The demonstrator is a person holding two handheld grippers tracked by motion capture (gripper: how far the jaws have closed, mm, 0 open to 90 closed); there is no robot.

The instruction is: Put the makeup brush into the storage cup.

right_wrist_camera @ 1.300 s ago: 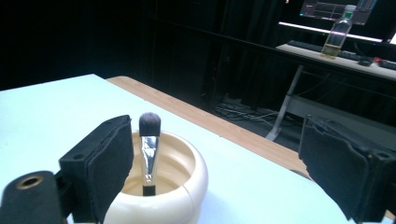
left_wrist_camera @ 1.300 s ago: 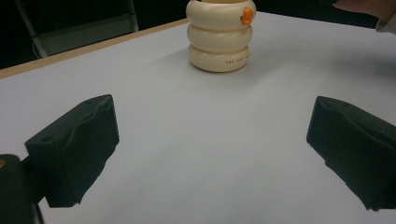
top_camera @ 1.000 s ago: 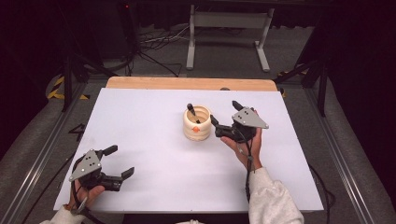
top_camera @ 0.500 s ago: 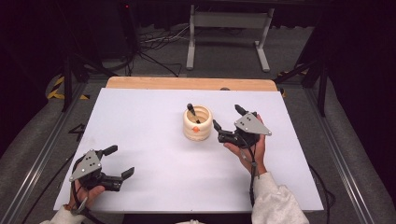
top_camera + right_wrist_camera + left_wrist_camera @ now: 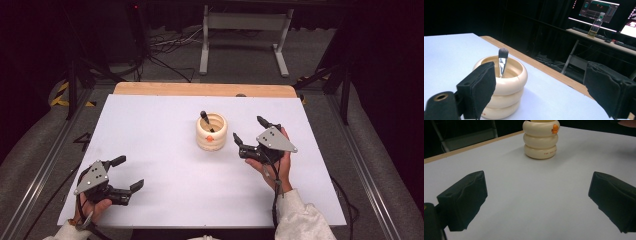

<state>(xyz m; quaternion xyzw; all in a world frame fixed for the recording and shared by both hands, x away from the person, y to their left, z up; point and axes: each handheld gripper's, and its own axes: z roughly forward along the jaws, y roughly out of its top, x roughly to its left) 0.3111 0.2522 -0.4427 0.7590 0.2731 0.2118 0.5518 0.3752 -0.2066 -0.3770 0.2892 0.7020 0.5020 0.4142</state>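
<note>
Each hand-held gripper, left gripper (image 5: 125, 172) and right gripper (image 5: 250, 131), is built black with padded block jaws; a grey three-cornered plate is carried on top. Black cables are trailed toward 6 o'clock; white sleeves are worn.

High view looks down; both close tongs views — perhaps opposite-facing — share the holder (image 5: 211, 132).

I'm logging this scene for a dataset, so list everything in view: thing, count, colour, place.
Holder: one, cream, ribbed with an orange mark, upright at the table's middle.
Brush: one, dark bristles and silver ferrule, standing in the holder.
Table: one, white top with a wooden far edge.
Metal stand: one, grey, on the floor beyond the table.
Bottle: one, clear with yellowish liquid, on a far desk.
Monitors: lit, on that desk.
Left gripper: black, open, near the table's near left corner.
Right gripper: black, open, just right of the holder.
</note>
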